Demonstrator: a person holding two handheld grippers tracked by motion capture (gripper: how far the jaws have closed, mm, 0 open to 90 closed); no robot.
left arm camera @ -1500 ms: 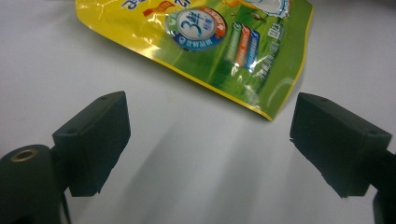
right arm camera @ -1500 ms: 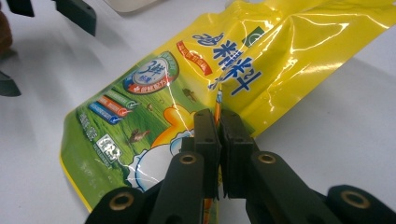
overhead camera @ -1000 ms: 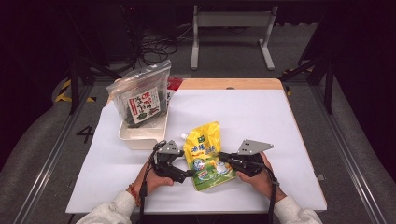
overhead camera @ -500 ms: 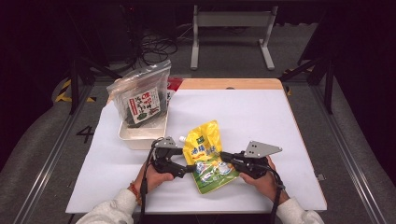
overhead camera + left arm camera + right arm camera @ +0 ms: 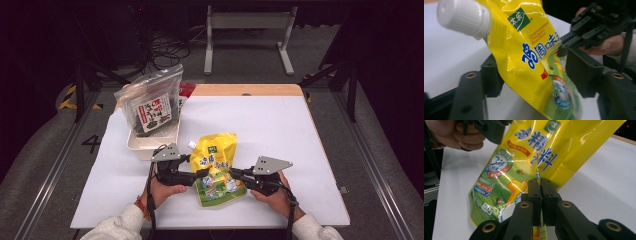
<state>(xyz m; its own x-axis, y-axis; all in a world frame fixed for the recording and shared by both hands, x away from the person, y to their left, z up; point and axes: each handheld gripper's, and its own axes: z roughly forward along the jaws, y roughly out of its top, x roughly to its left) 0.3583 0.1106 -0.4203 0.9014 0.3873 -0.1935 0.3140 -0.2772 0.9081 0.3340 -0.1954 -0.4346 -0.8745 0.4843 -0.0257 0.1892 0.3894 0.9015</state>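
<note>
A yellow and green pouch of chicken bouillon (image 5: 217,165) with a white screw cap (image 5: 191,145) is held between both grippers near the table's front edge. My left gripper (image 5: 202,174) has just been closing its jaws with the pouch (image 5: 531,62) between them, and both pads now touch it below the cap (image 5: 461,17). My right gripper (image 5: 234,173) is shut on the pouch's right edge; in the right gripper view its jaws (image 5: 540,187) pinch the foil (image 5: 524,170). The pouch's upper part tilts up off the table.
A white tray (image 5: 137,145) stands at the left middle of the white table (image 5: 280,125), with a clear bag of dark seaweed (image 5: 150,107) leaning in it. A metal frame (image 5: 247,22) and cables lie on the floor beyond the table's far wooden edge (image 5: 245,90).
The left gripper's jaws have closed from wide open onto the pouch, and the left hand has risen a little. The pouch's cap end now stands higher. The right hand has stayed put.
</note>
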